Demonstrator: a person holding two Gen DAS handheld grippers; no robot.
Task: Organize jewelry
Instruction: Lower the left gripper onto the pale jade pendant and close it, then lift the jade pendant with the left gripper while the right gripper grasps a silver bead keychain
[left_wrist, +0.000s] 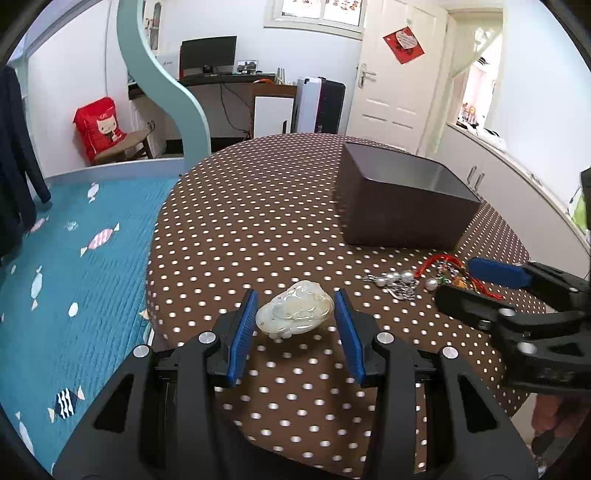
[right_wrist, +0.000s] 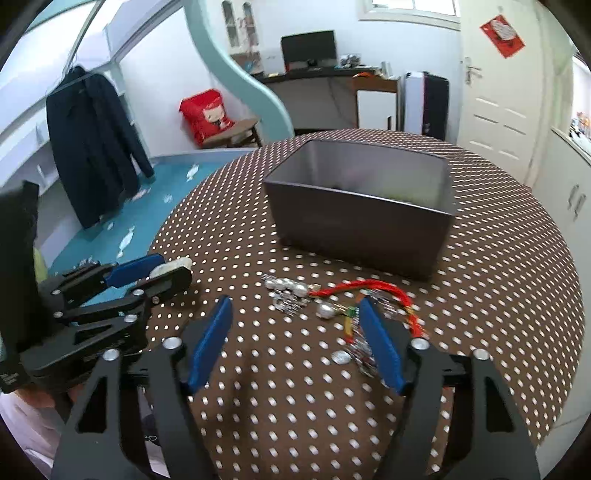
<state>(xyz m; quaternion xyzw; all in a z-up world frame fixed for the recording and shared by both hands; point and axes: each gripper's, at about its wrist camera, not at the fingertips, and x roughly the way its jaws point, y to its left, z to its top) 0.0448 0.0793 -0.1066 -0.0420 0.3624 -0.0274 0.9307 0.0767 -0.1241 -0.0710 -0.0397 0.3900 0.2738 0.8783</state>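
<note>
Left hand-held gripper (left_wrist: 295, 314) angled down over table (left_wrist: 258, 221), blue pads pinching pale jade carving (left_wrist: 295, 312). Right hand-held gripper (right_wrist: 295, 328) angled down, jaws spread, nothing between pads; right pad overlaps jewelry pile (right_wrist: 332, 299): pearls, red cord, silver chain, loose on table. Dark box (right_wrist: 362, 206) beyond pile, open-topped; contents unclear.

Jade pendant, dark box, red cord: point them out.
jade pendant (left_wrist: 295, 312), left wrist view, middle of the carving
dark box (right_wrist: 354, 229), right wrist view, near outer wall
red cord (right_wrist: 364, 285), right wrist view, top of loop
</note>
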